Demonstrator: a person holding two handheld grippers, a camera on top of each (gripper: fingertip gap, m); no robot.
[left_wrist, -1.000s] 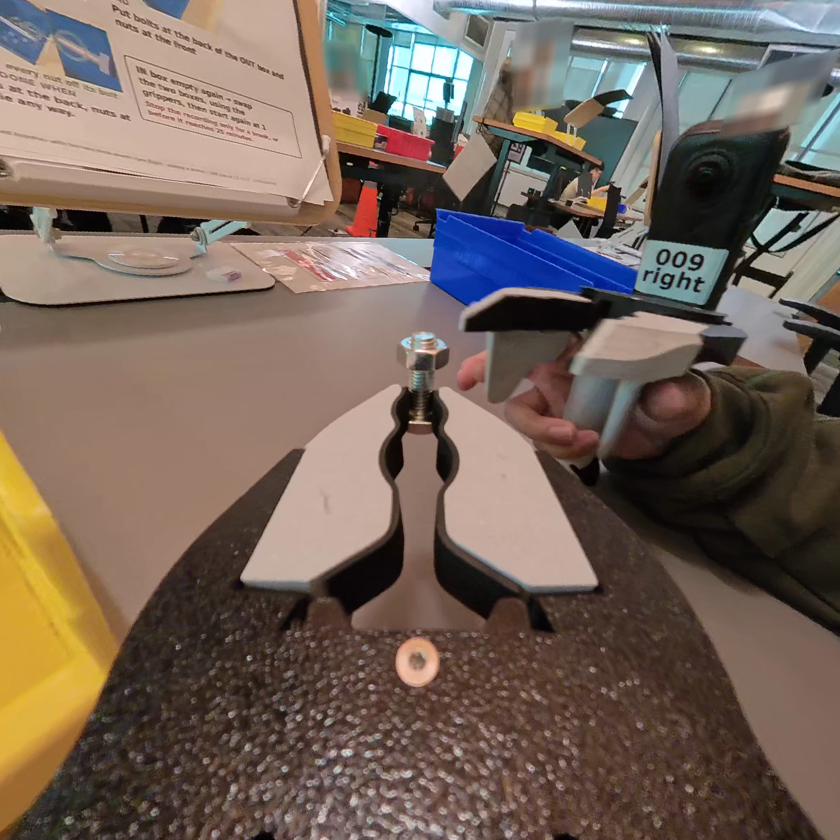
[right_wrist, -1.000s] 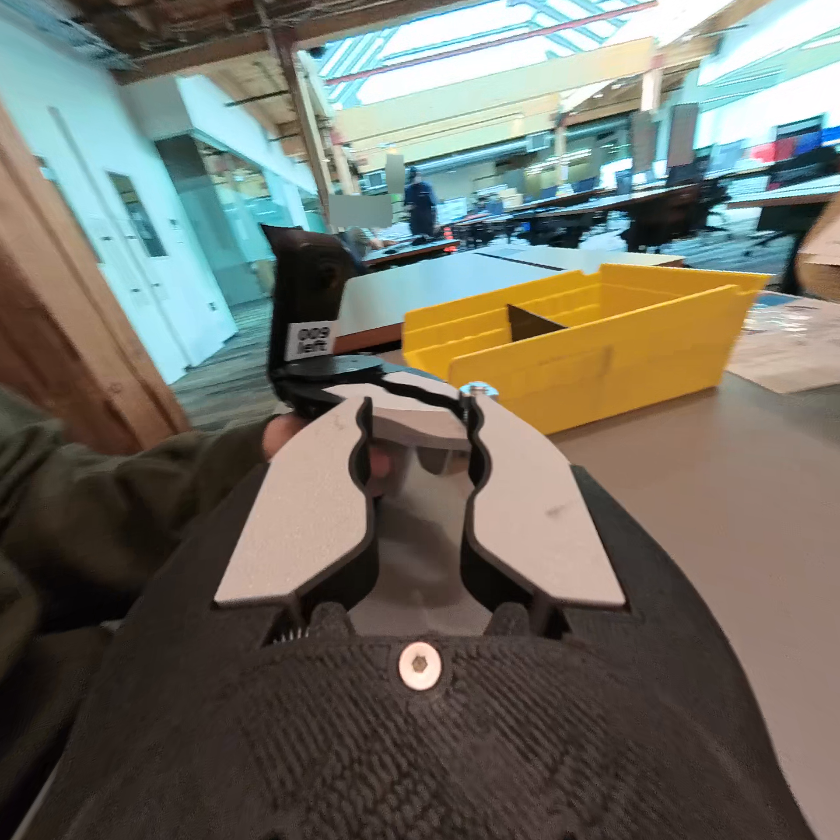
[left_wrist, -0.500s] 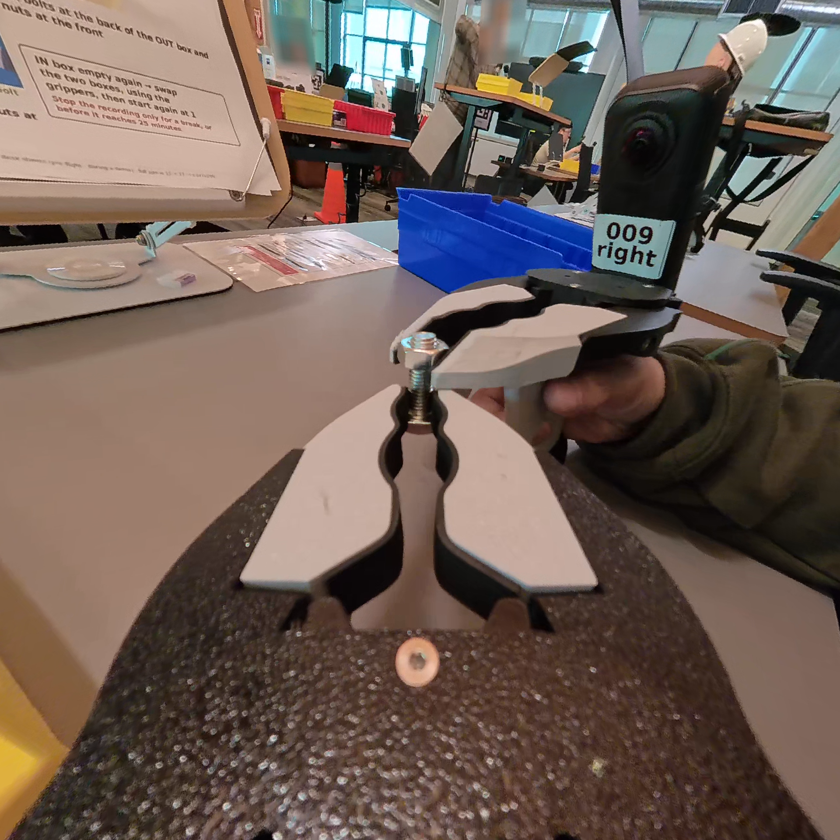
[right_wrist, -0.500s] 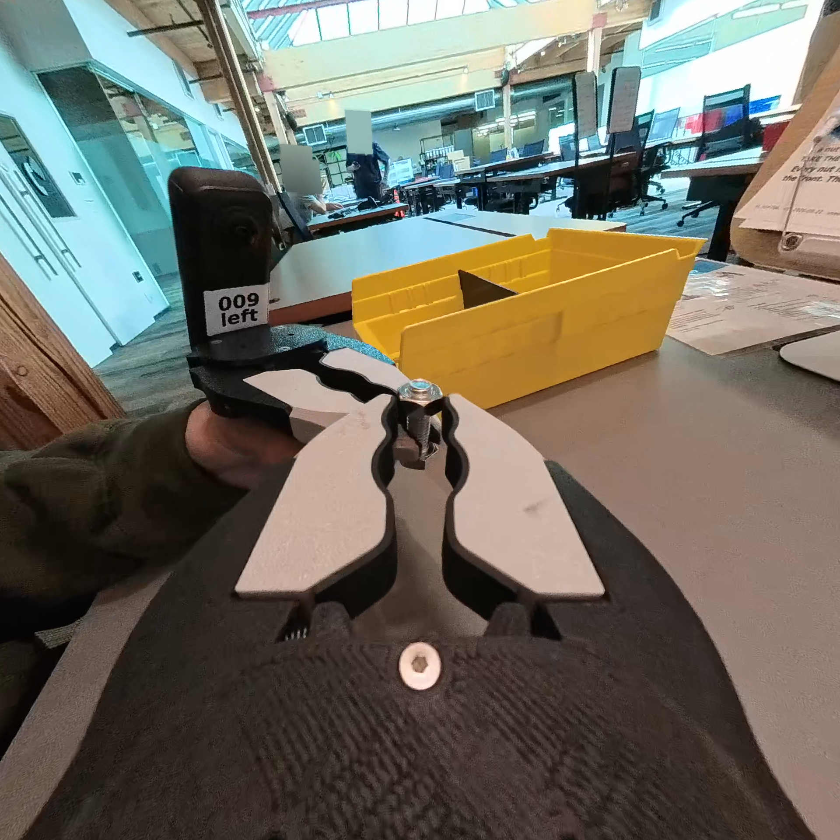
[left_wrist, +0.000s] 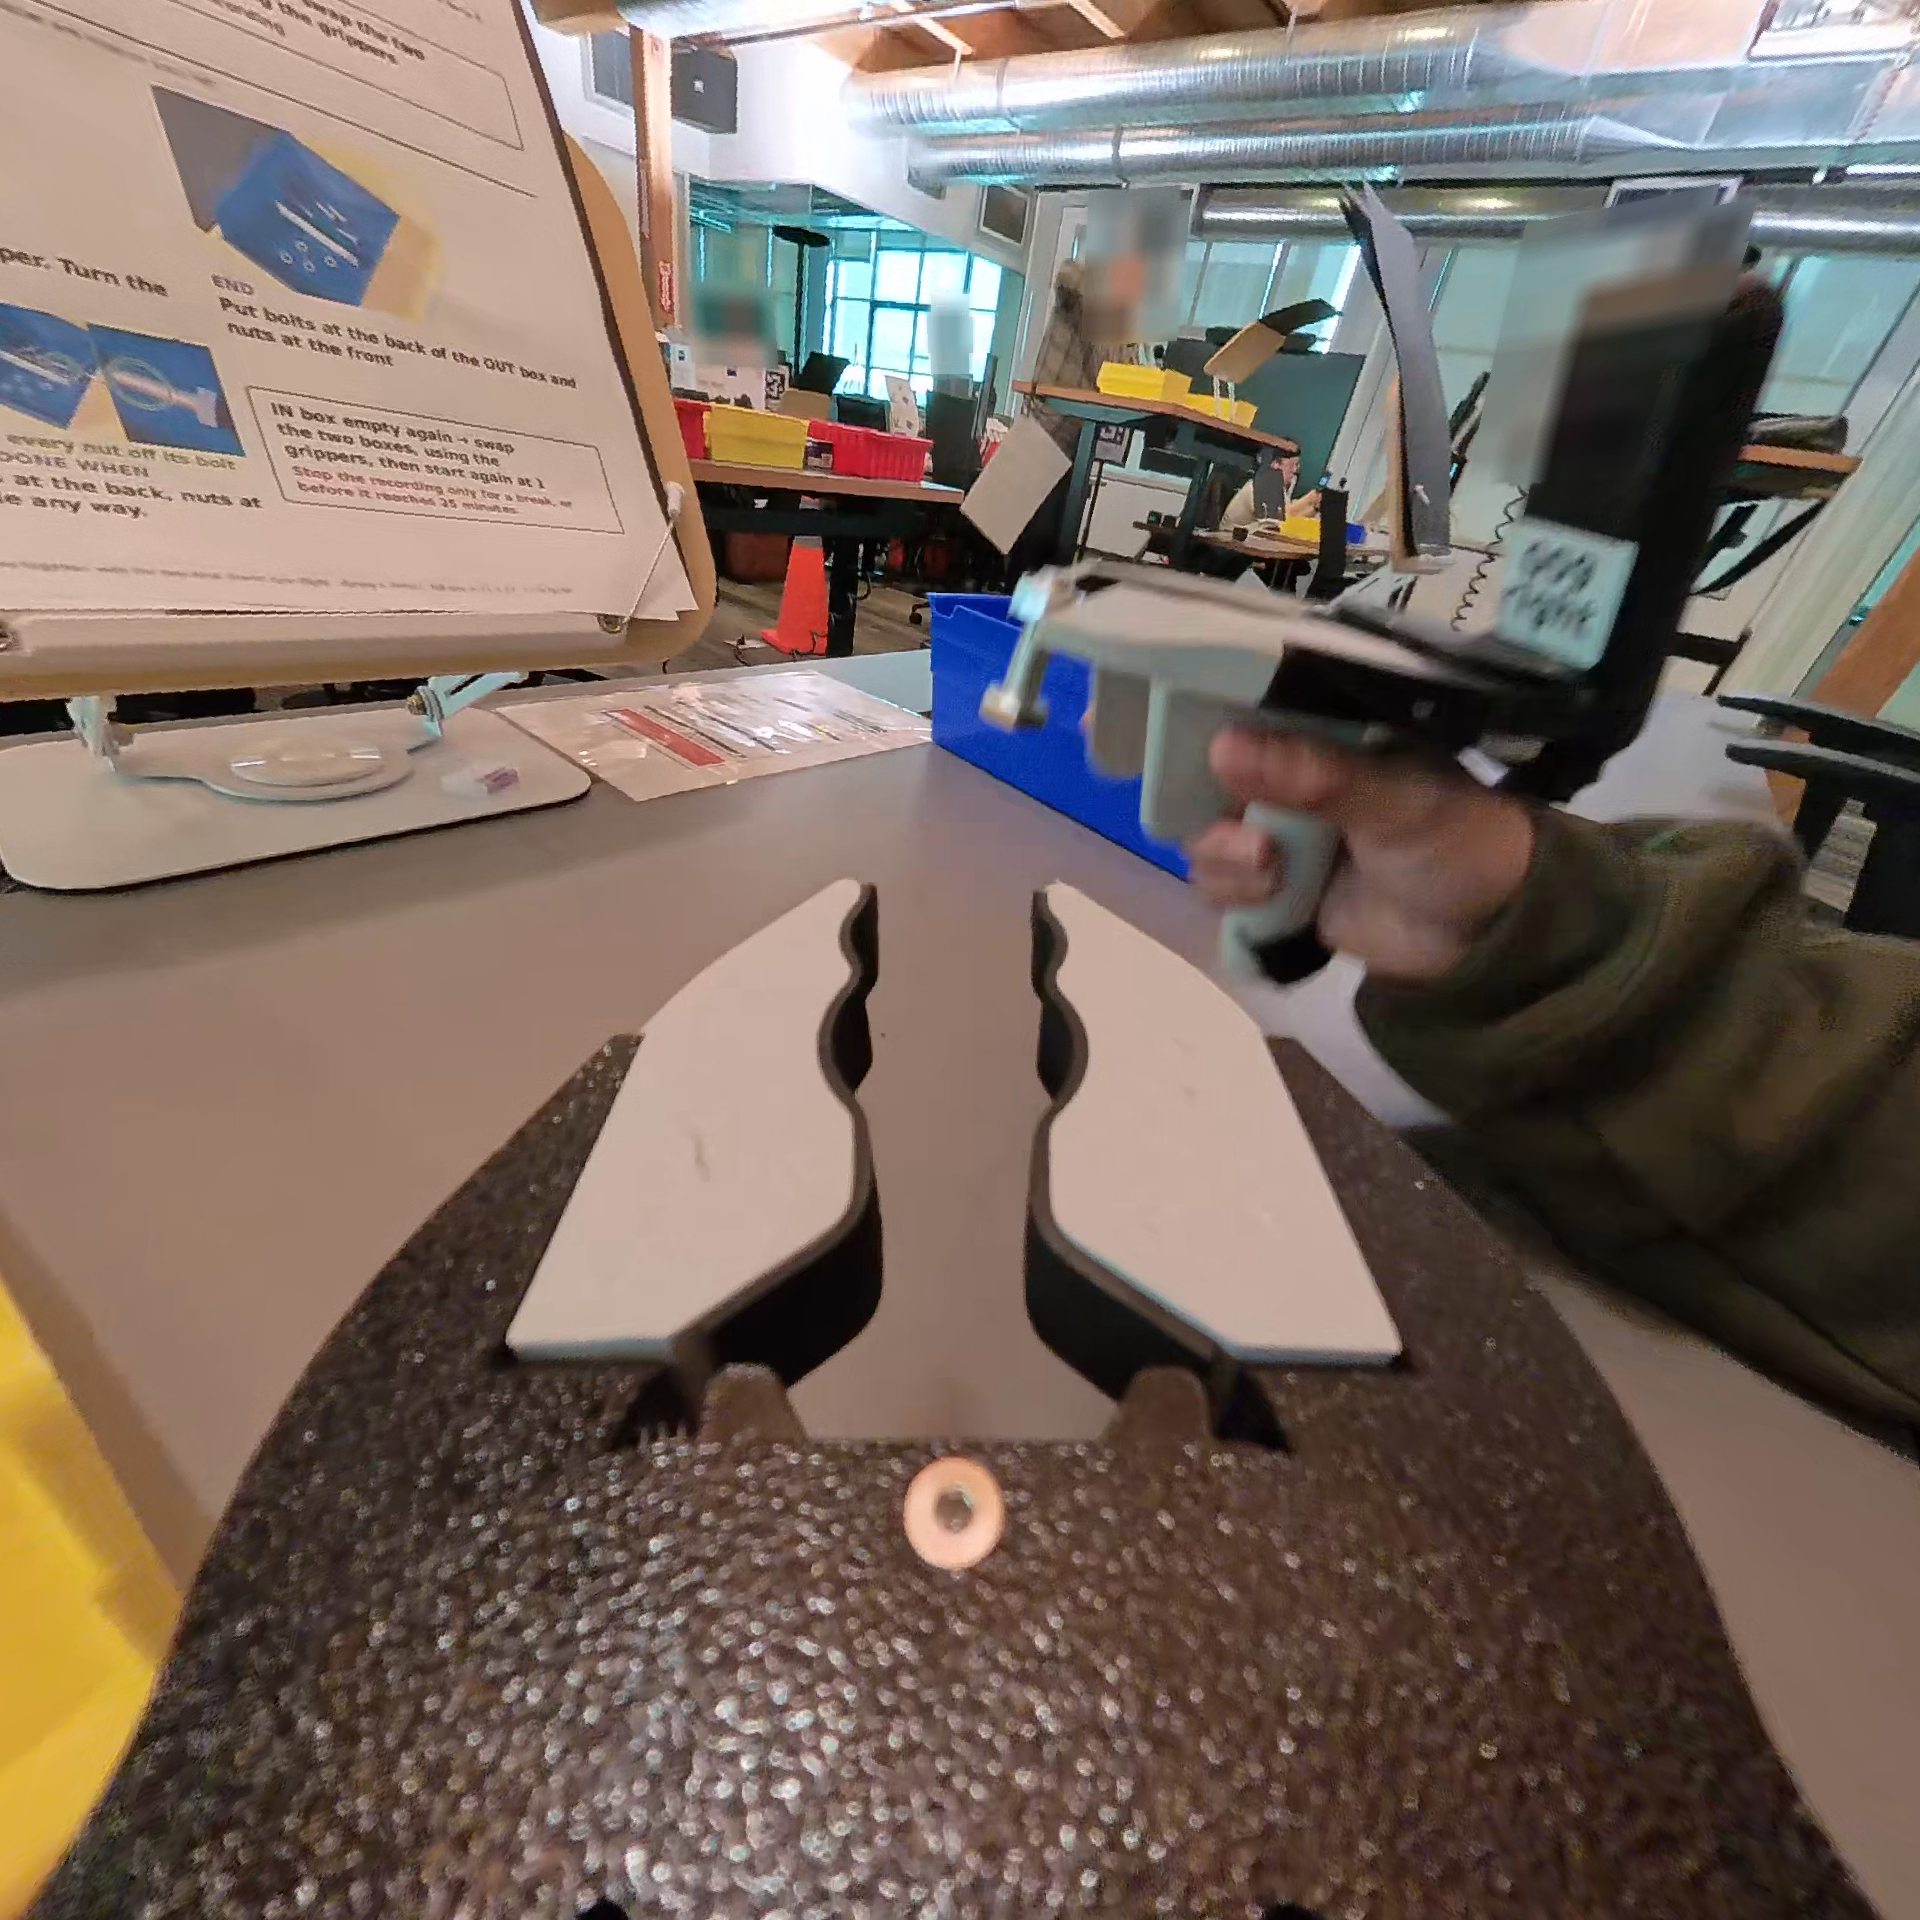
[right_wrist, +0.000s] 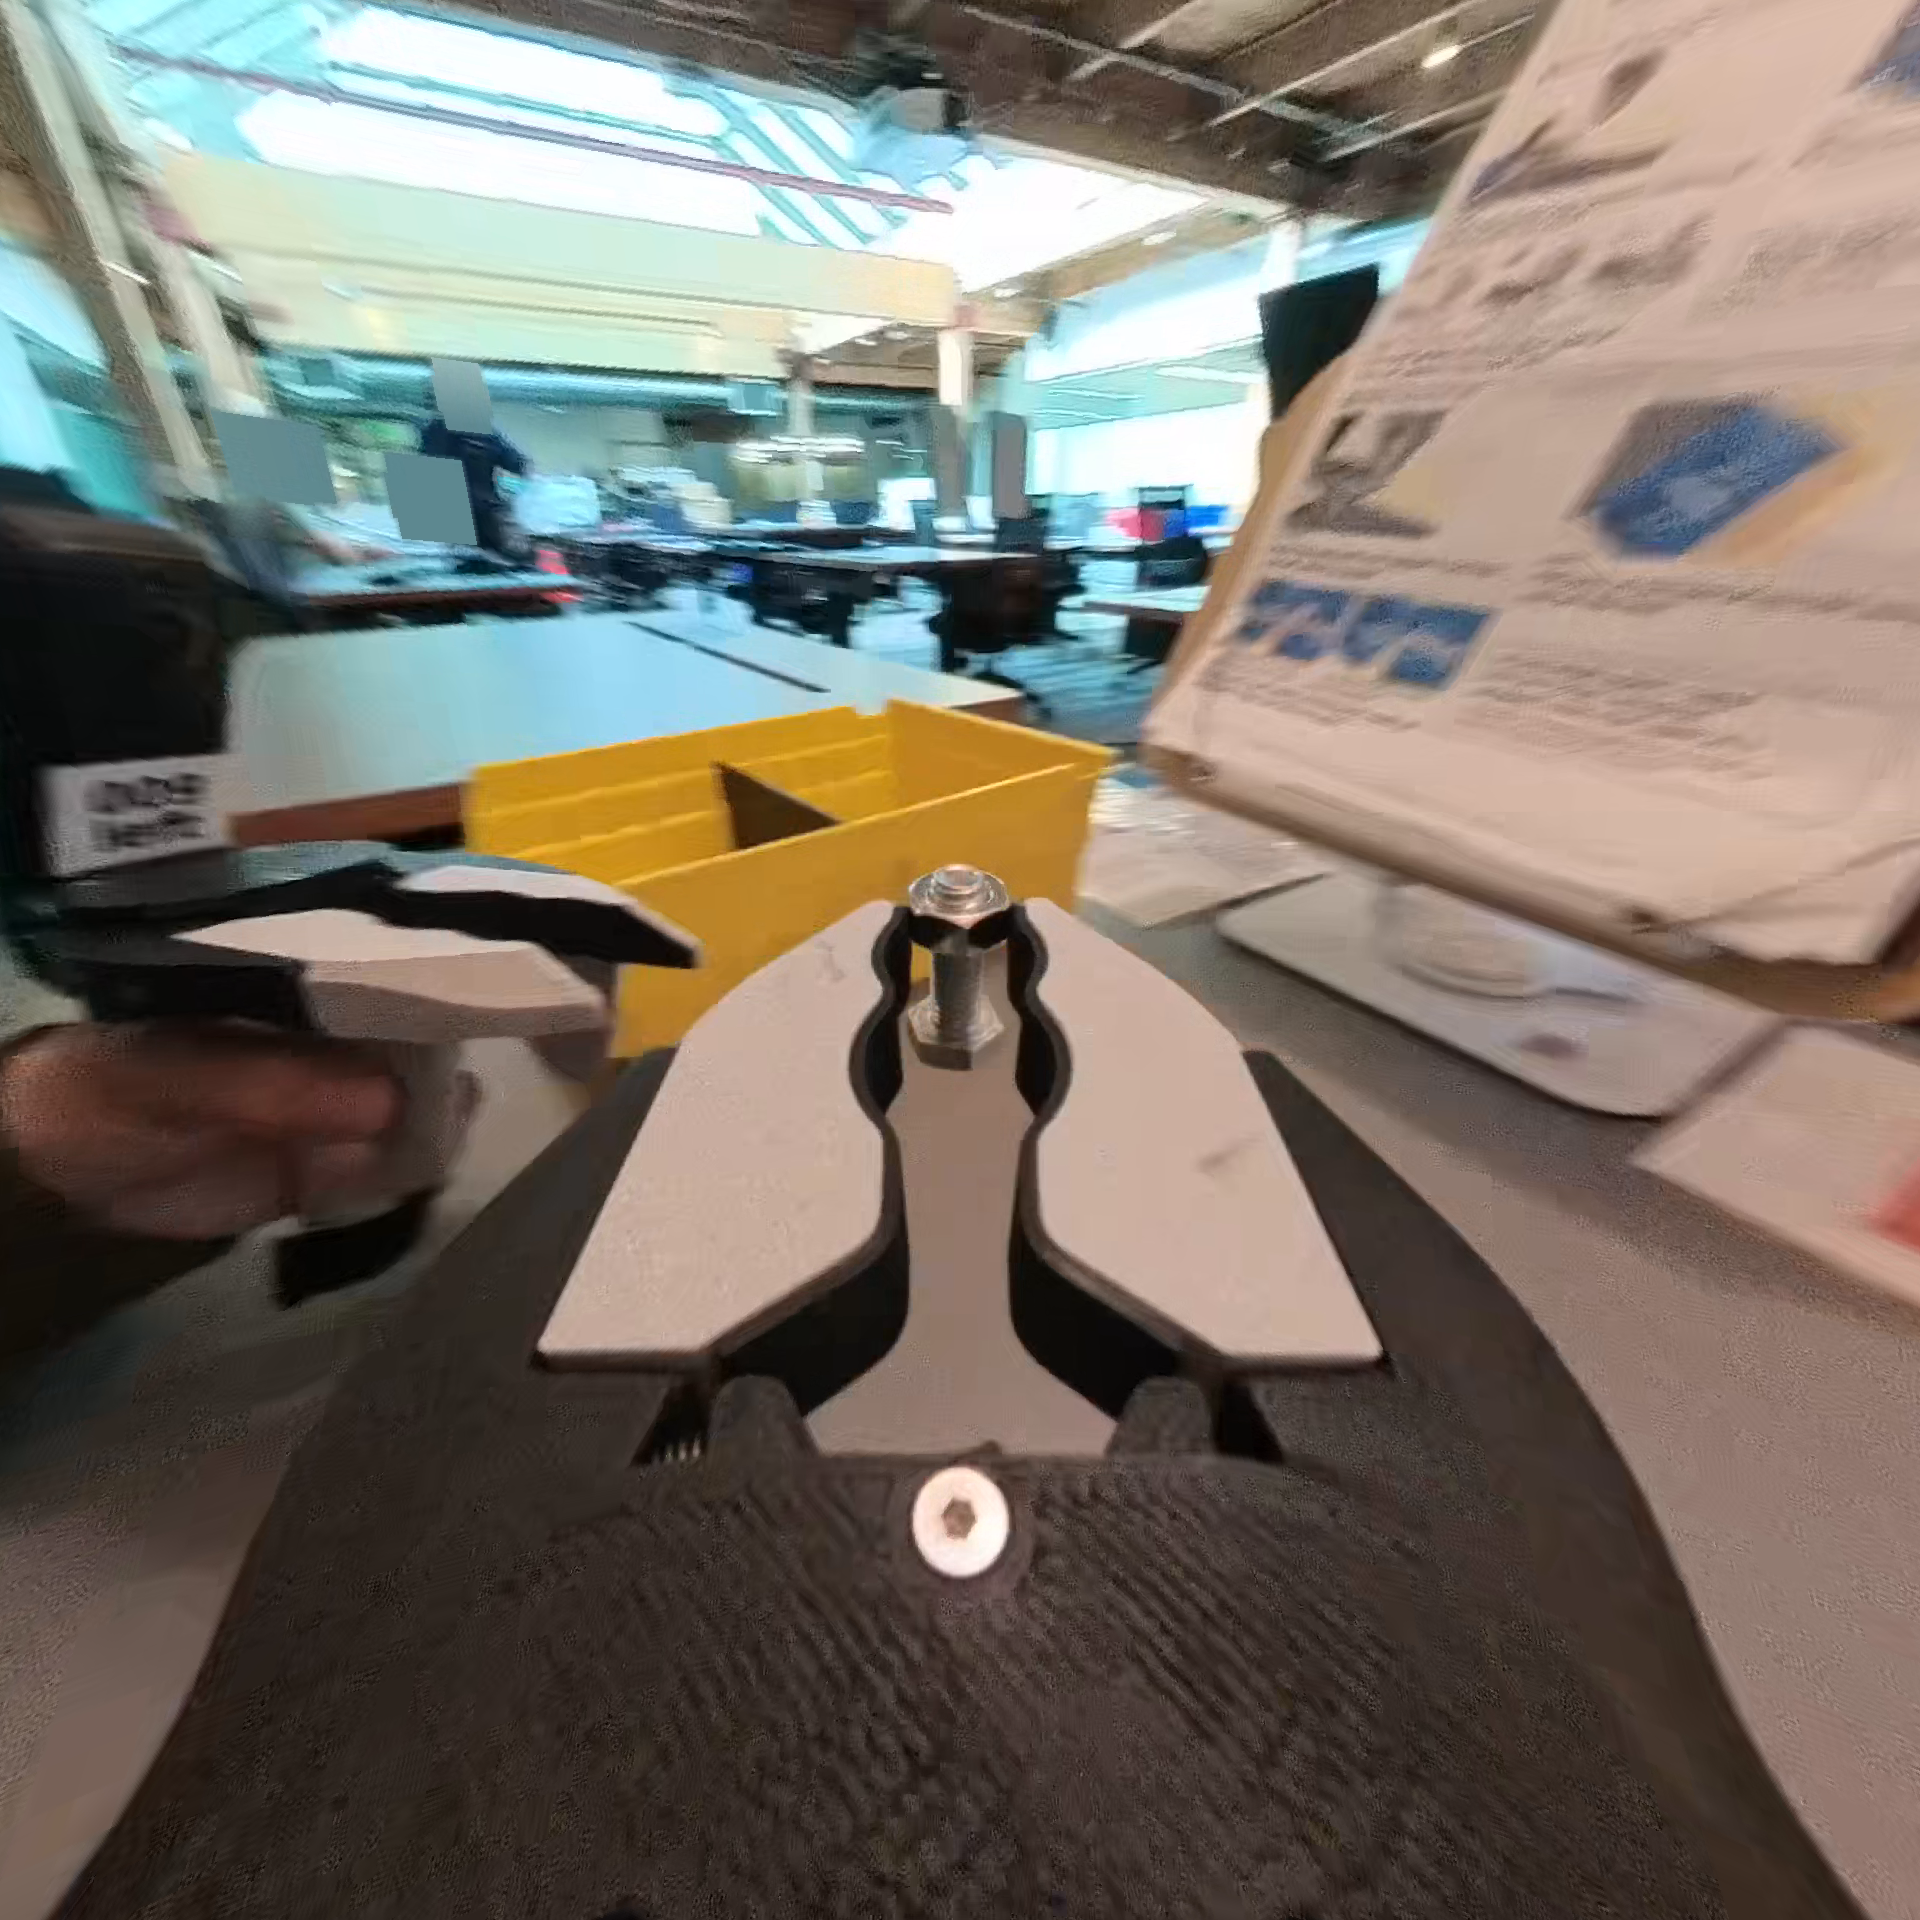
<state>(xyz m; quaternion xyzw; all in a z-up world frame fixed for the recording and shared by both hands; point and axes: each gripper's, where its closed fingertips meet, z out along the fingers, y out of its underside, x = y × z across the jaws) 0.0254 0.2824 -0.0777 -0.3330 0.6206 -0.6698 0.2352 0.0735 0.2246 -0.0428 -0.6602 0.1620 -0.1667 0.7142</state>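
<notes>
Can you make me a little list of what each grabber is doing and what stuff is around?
left gripper: open, fingers apart, holding nothing
right gripper: fingers shut on a bolt with a nut on it
held above: gray table
yellow bin: behind the bolt, has a dark divider
blue bin: behind the right gripper
paper on stand: propped at the back of the table

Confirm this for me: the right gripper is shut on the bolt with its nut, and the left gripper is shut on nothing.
One thing is wrong: the left gripper is open, its fingers apart with bare table between them, as the left wrist view shows. The right gripper is indeed shut on the bolt, nut on top.
</notes>
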